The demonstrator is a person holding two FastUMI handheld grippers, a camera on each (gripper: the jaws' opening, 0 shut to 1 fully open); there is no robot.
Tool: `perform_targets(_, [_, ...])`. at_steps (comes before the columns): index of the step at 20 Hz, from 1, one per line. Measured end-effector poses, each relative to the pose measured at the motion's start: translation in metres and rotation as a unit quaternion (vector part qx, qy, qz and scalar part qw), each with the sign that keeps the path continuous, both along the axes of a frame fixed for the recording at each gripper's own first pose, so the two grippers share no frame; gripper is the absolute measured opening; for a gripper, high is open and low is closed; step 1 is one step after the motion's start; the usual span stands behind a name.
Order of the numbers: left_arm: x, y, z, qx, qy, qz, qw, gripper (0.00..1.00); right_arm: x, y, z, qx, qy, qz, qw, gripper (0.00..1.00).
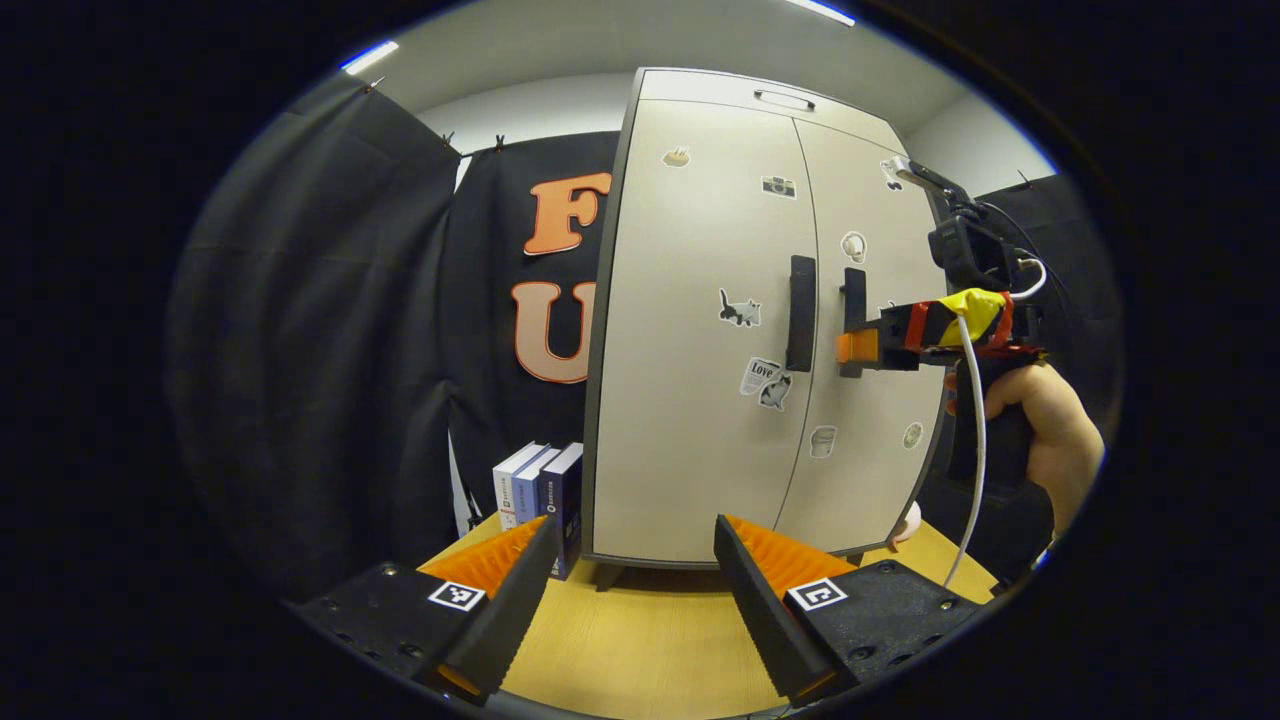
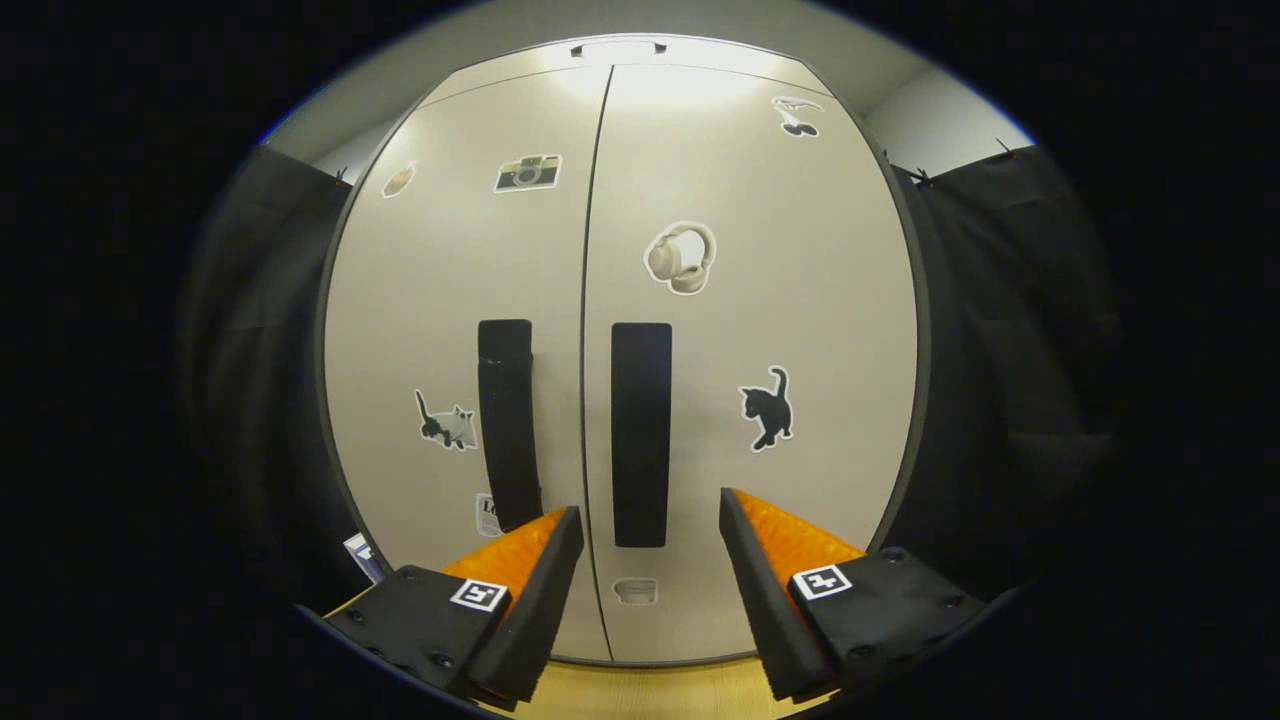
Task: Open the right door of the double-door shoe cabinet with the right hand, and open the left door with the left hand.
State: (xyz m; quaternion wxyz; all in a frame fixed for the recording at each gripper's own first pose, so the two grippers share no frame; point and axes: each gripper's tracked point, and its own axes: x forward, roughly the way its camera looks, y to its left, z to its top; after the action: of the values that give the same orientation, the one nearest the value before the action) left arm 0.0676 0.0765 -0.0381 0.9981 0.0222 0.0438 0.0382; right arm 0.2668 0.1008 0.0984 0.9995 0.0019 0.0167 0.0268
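Wooden table (image 1: 660, 640) carries shoe cabinet (image 1: 700, 400); books (image 1: 540, 490) beside it.

The right hand-held gripper (image 1: 846, 347) covers the lower part of the cabinet's right black bar handle (image 1: 853, 300), so contact cannot be told. The pale two-door shoe cabinet (image 1: 700, 400) hides the back of the upright books (image 1: 540, 490) beside it. The small stickers' print is unreadable.

black drapes (image 1: 330, 330), wooden table (image 1: 650, 640), ceiling lights (image 1: 368, 56)

Open tabletop (image 1: 640, 640) before cabinet (image 1: 700, 420) (books (image 1: 540, 490) leftward)
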Motion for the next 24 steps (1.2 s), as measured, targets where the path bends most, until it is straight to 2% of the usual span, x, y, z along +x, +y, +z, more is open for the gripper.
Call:
perform_targets(2, [0.003,0.004,0.003,0.005,-0.006,0.004,1.000,0.95,0.012,0.003,0.000,0.003,0.005,0.002,1.000,0.81])
perform_targets(3, [0.004,0.005,0.003,0.004,-0.006,0.006,1.000,0.95,0.015,0.004,0.001,0.003,0.005,0.004,1.000,0.84])
perform_targets(4, [0.006,0.005,0.002,0.002,-0.004,0.006,1.000,0.95,0.019,0.006,0.003,0.001,0.005,0.004,1.000,0.72])
perform_targets(5, [0.006,0.005,0.001,0.000,-0.002,0.007,1.000,0.95,0.022,0.007,0.003,0.000,0.004,0.004,1.000,0.72])
perform_targets(6, [0.007,0.006,0.000,-0.002,0.000,0.008,1.000,0.95,0.023,0.005,0.005,-0.001,0.003,-0.001,1.000,0.58])
perform_targets(8, [0.006,0.006,0.001,-0.004,0.002,0.010,1.000,0.95,0.028,0.004,0.004,0.005,0.006,-0.001,1.000,0.45])
perform_targets(11, [0.001,0.006,0.001,-0.005,0.002,0.012,1.000,0.95,0.027,0.006,0.004,0.016,0.012,0.006,1.000,0.43])
perform_targets(12, [-0.001,0.006,0.000,-0.006,0.003,0.013,1.000,0.95,0.029,0.007,0.001,0.012,0.014,0.006,1.000,0.38])
perform_targets(17, [-0.018,0.004,0.003,-0.001,0.002,0.014,1.000,0.95,0.020,0.005,-0.001,0.017,0.019,0.011,1.000,0.29])
perform_targets(18, [-0.022,0.005,0.003,0.000,0.000,0.015,1.000,0.95,0.019,0.005,-0.001,0.019,0.016,0.013,1.000,0.22])
perform_targets(24, [-0.055,-0.003,0.004,-0.007,0.000,0.009,1.000,0.95,-0.007,-0.005,0.002,0.003,0.010,0.016,1.000,0.22])
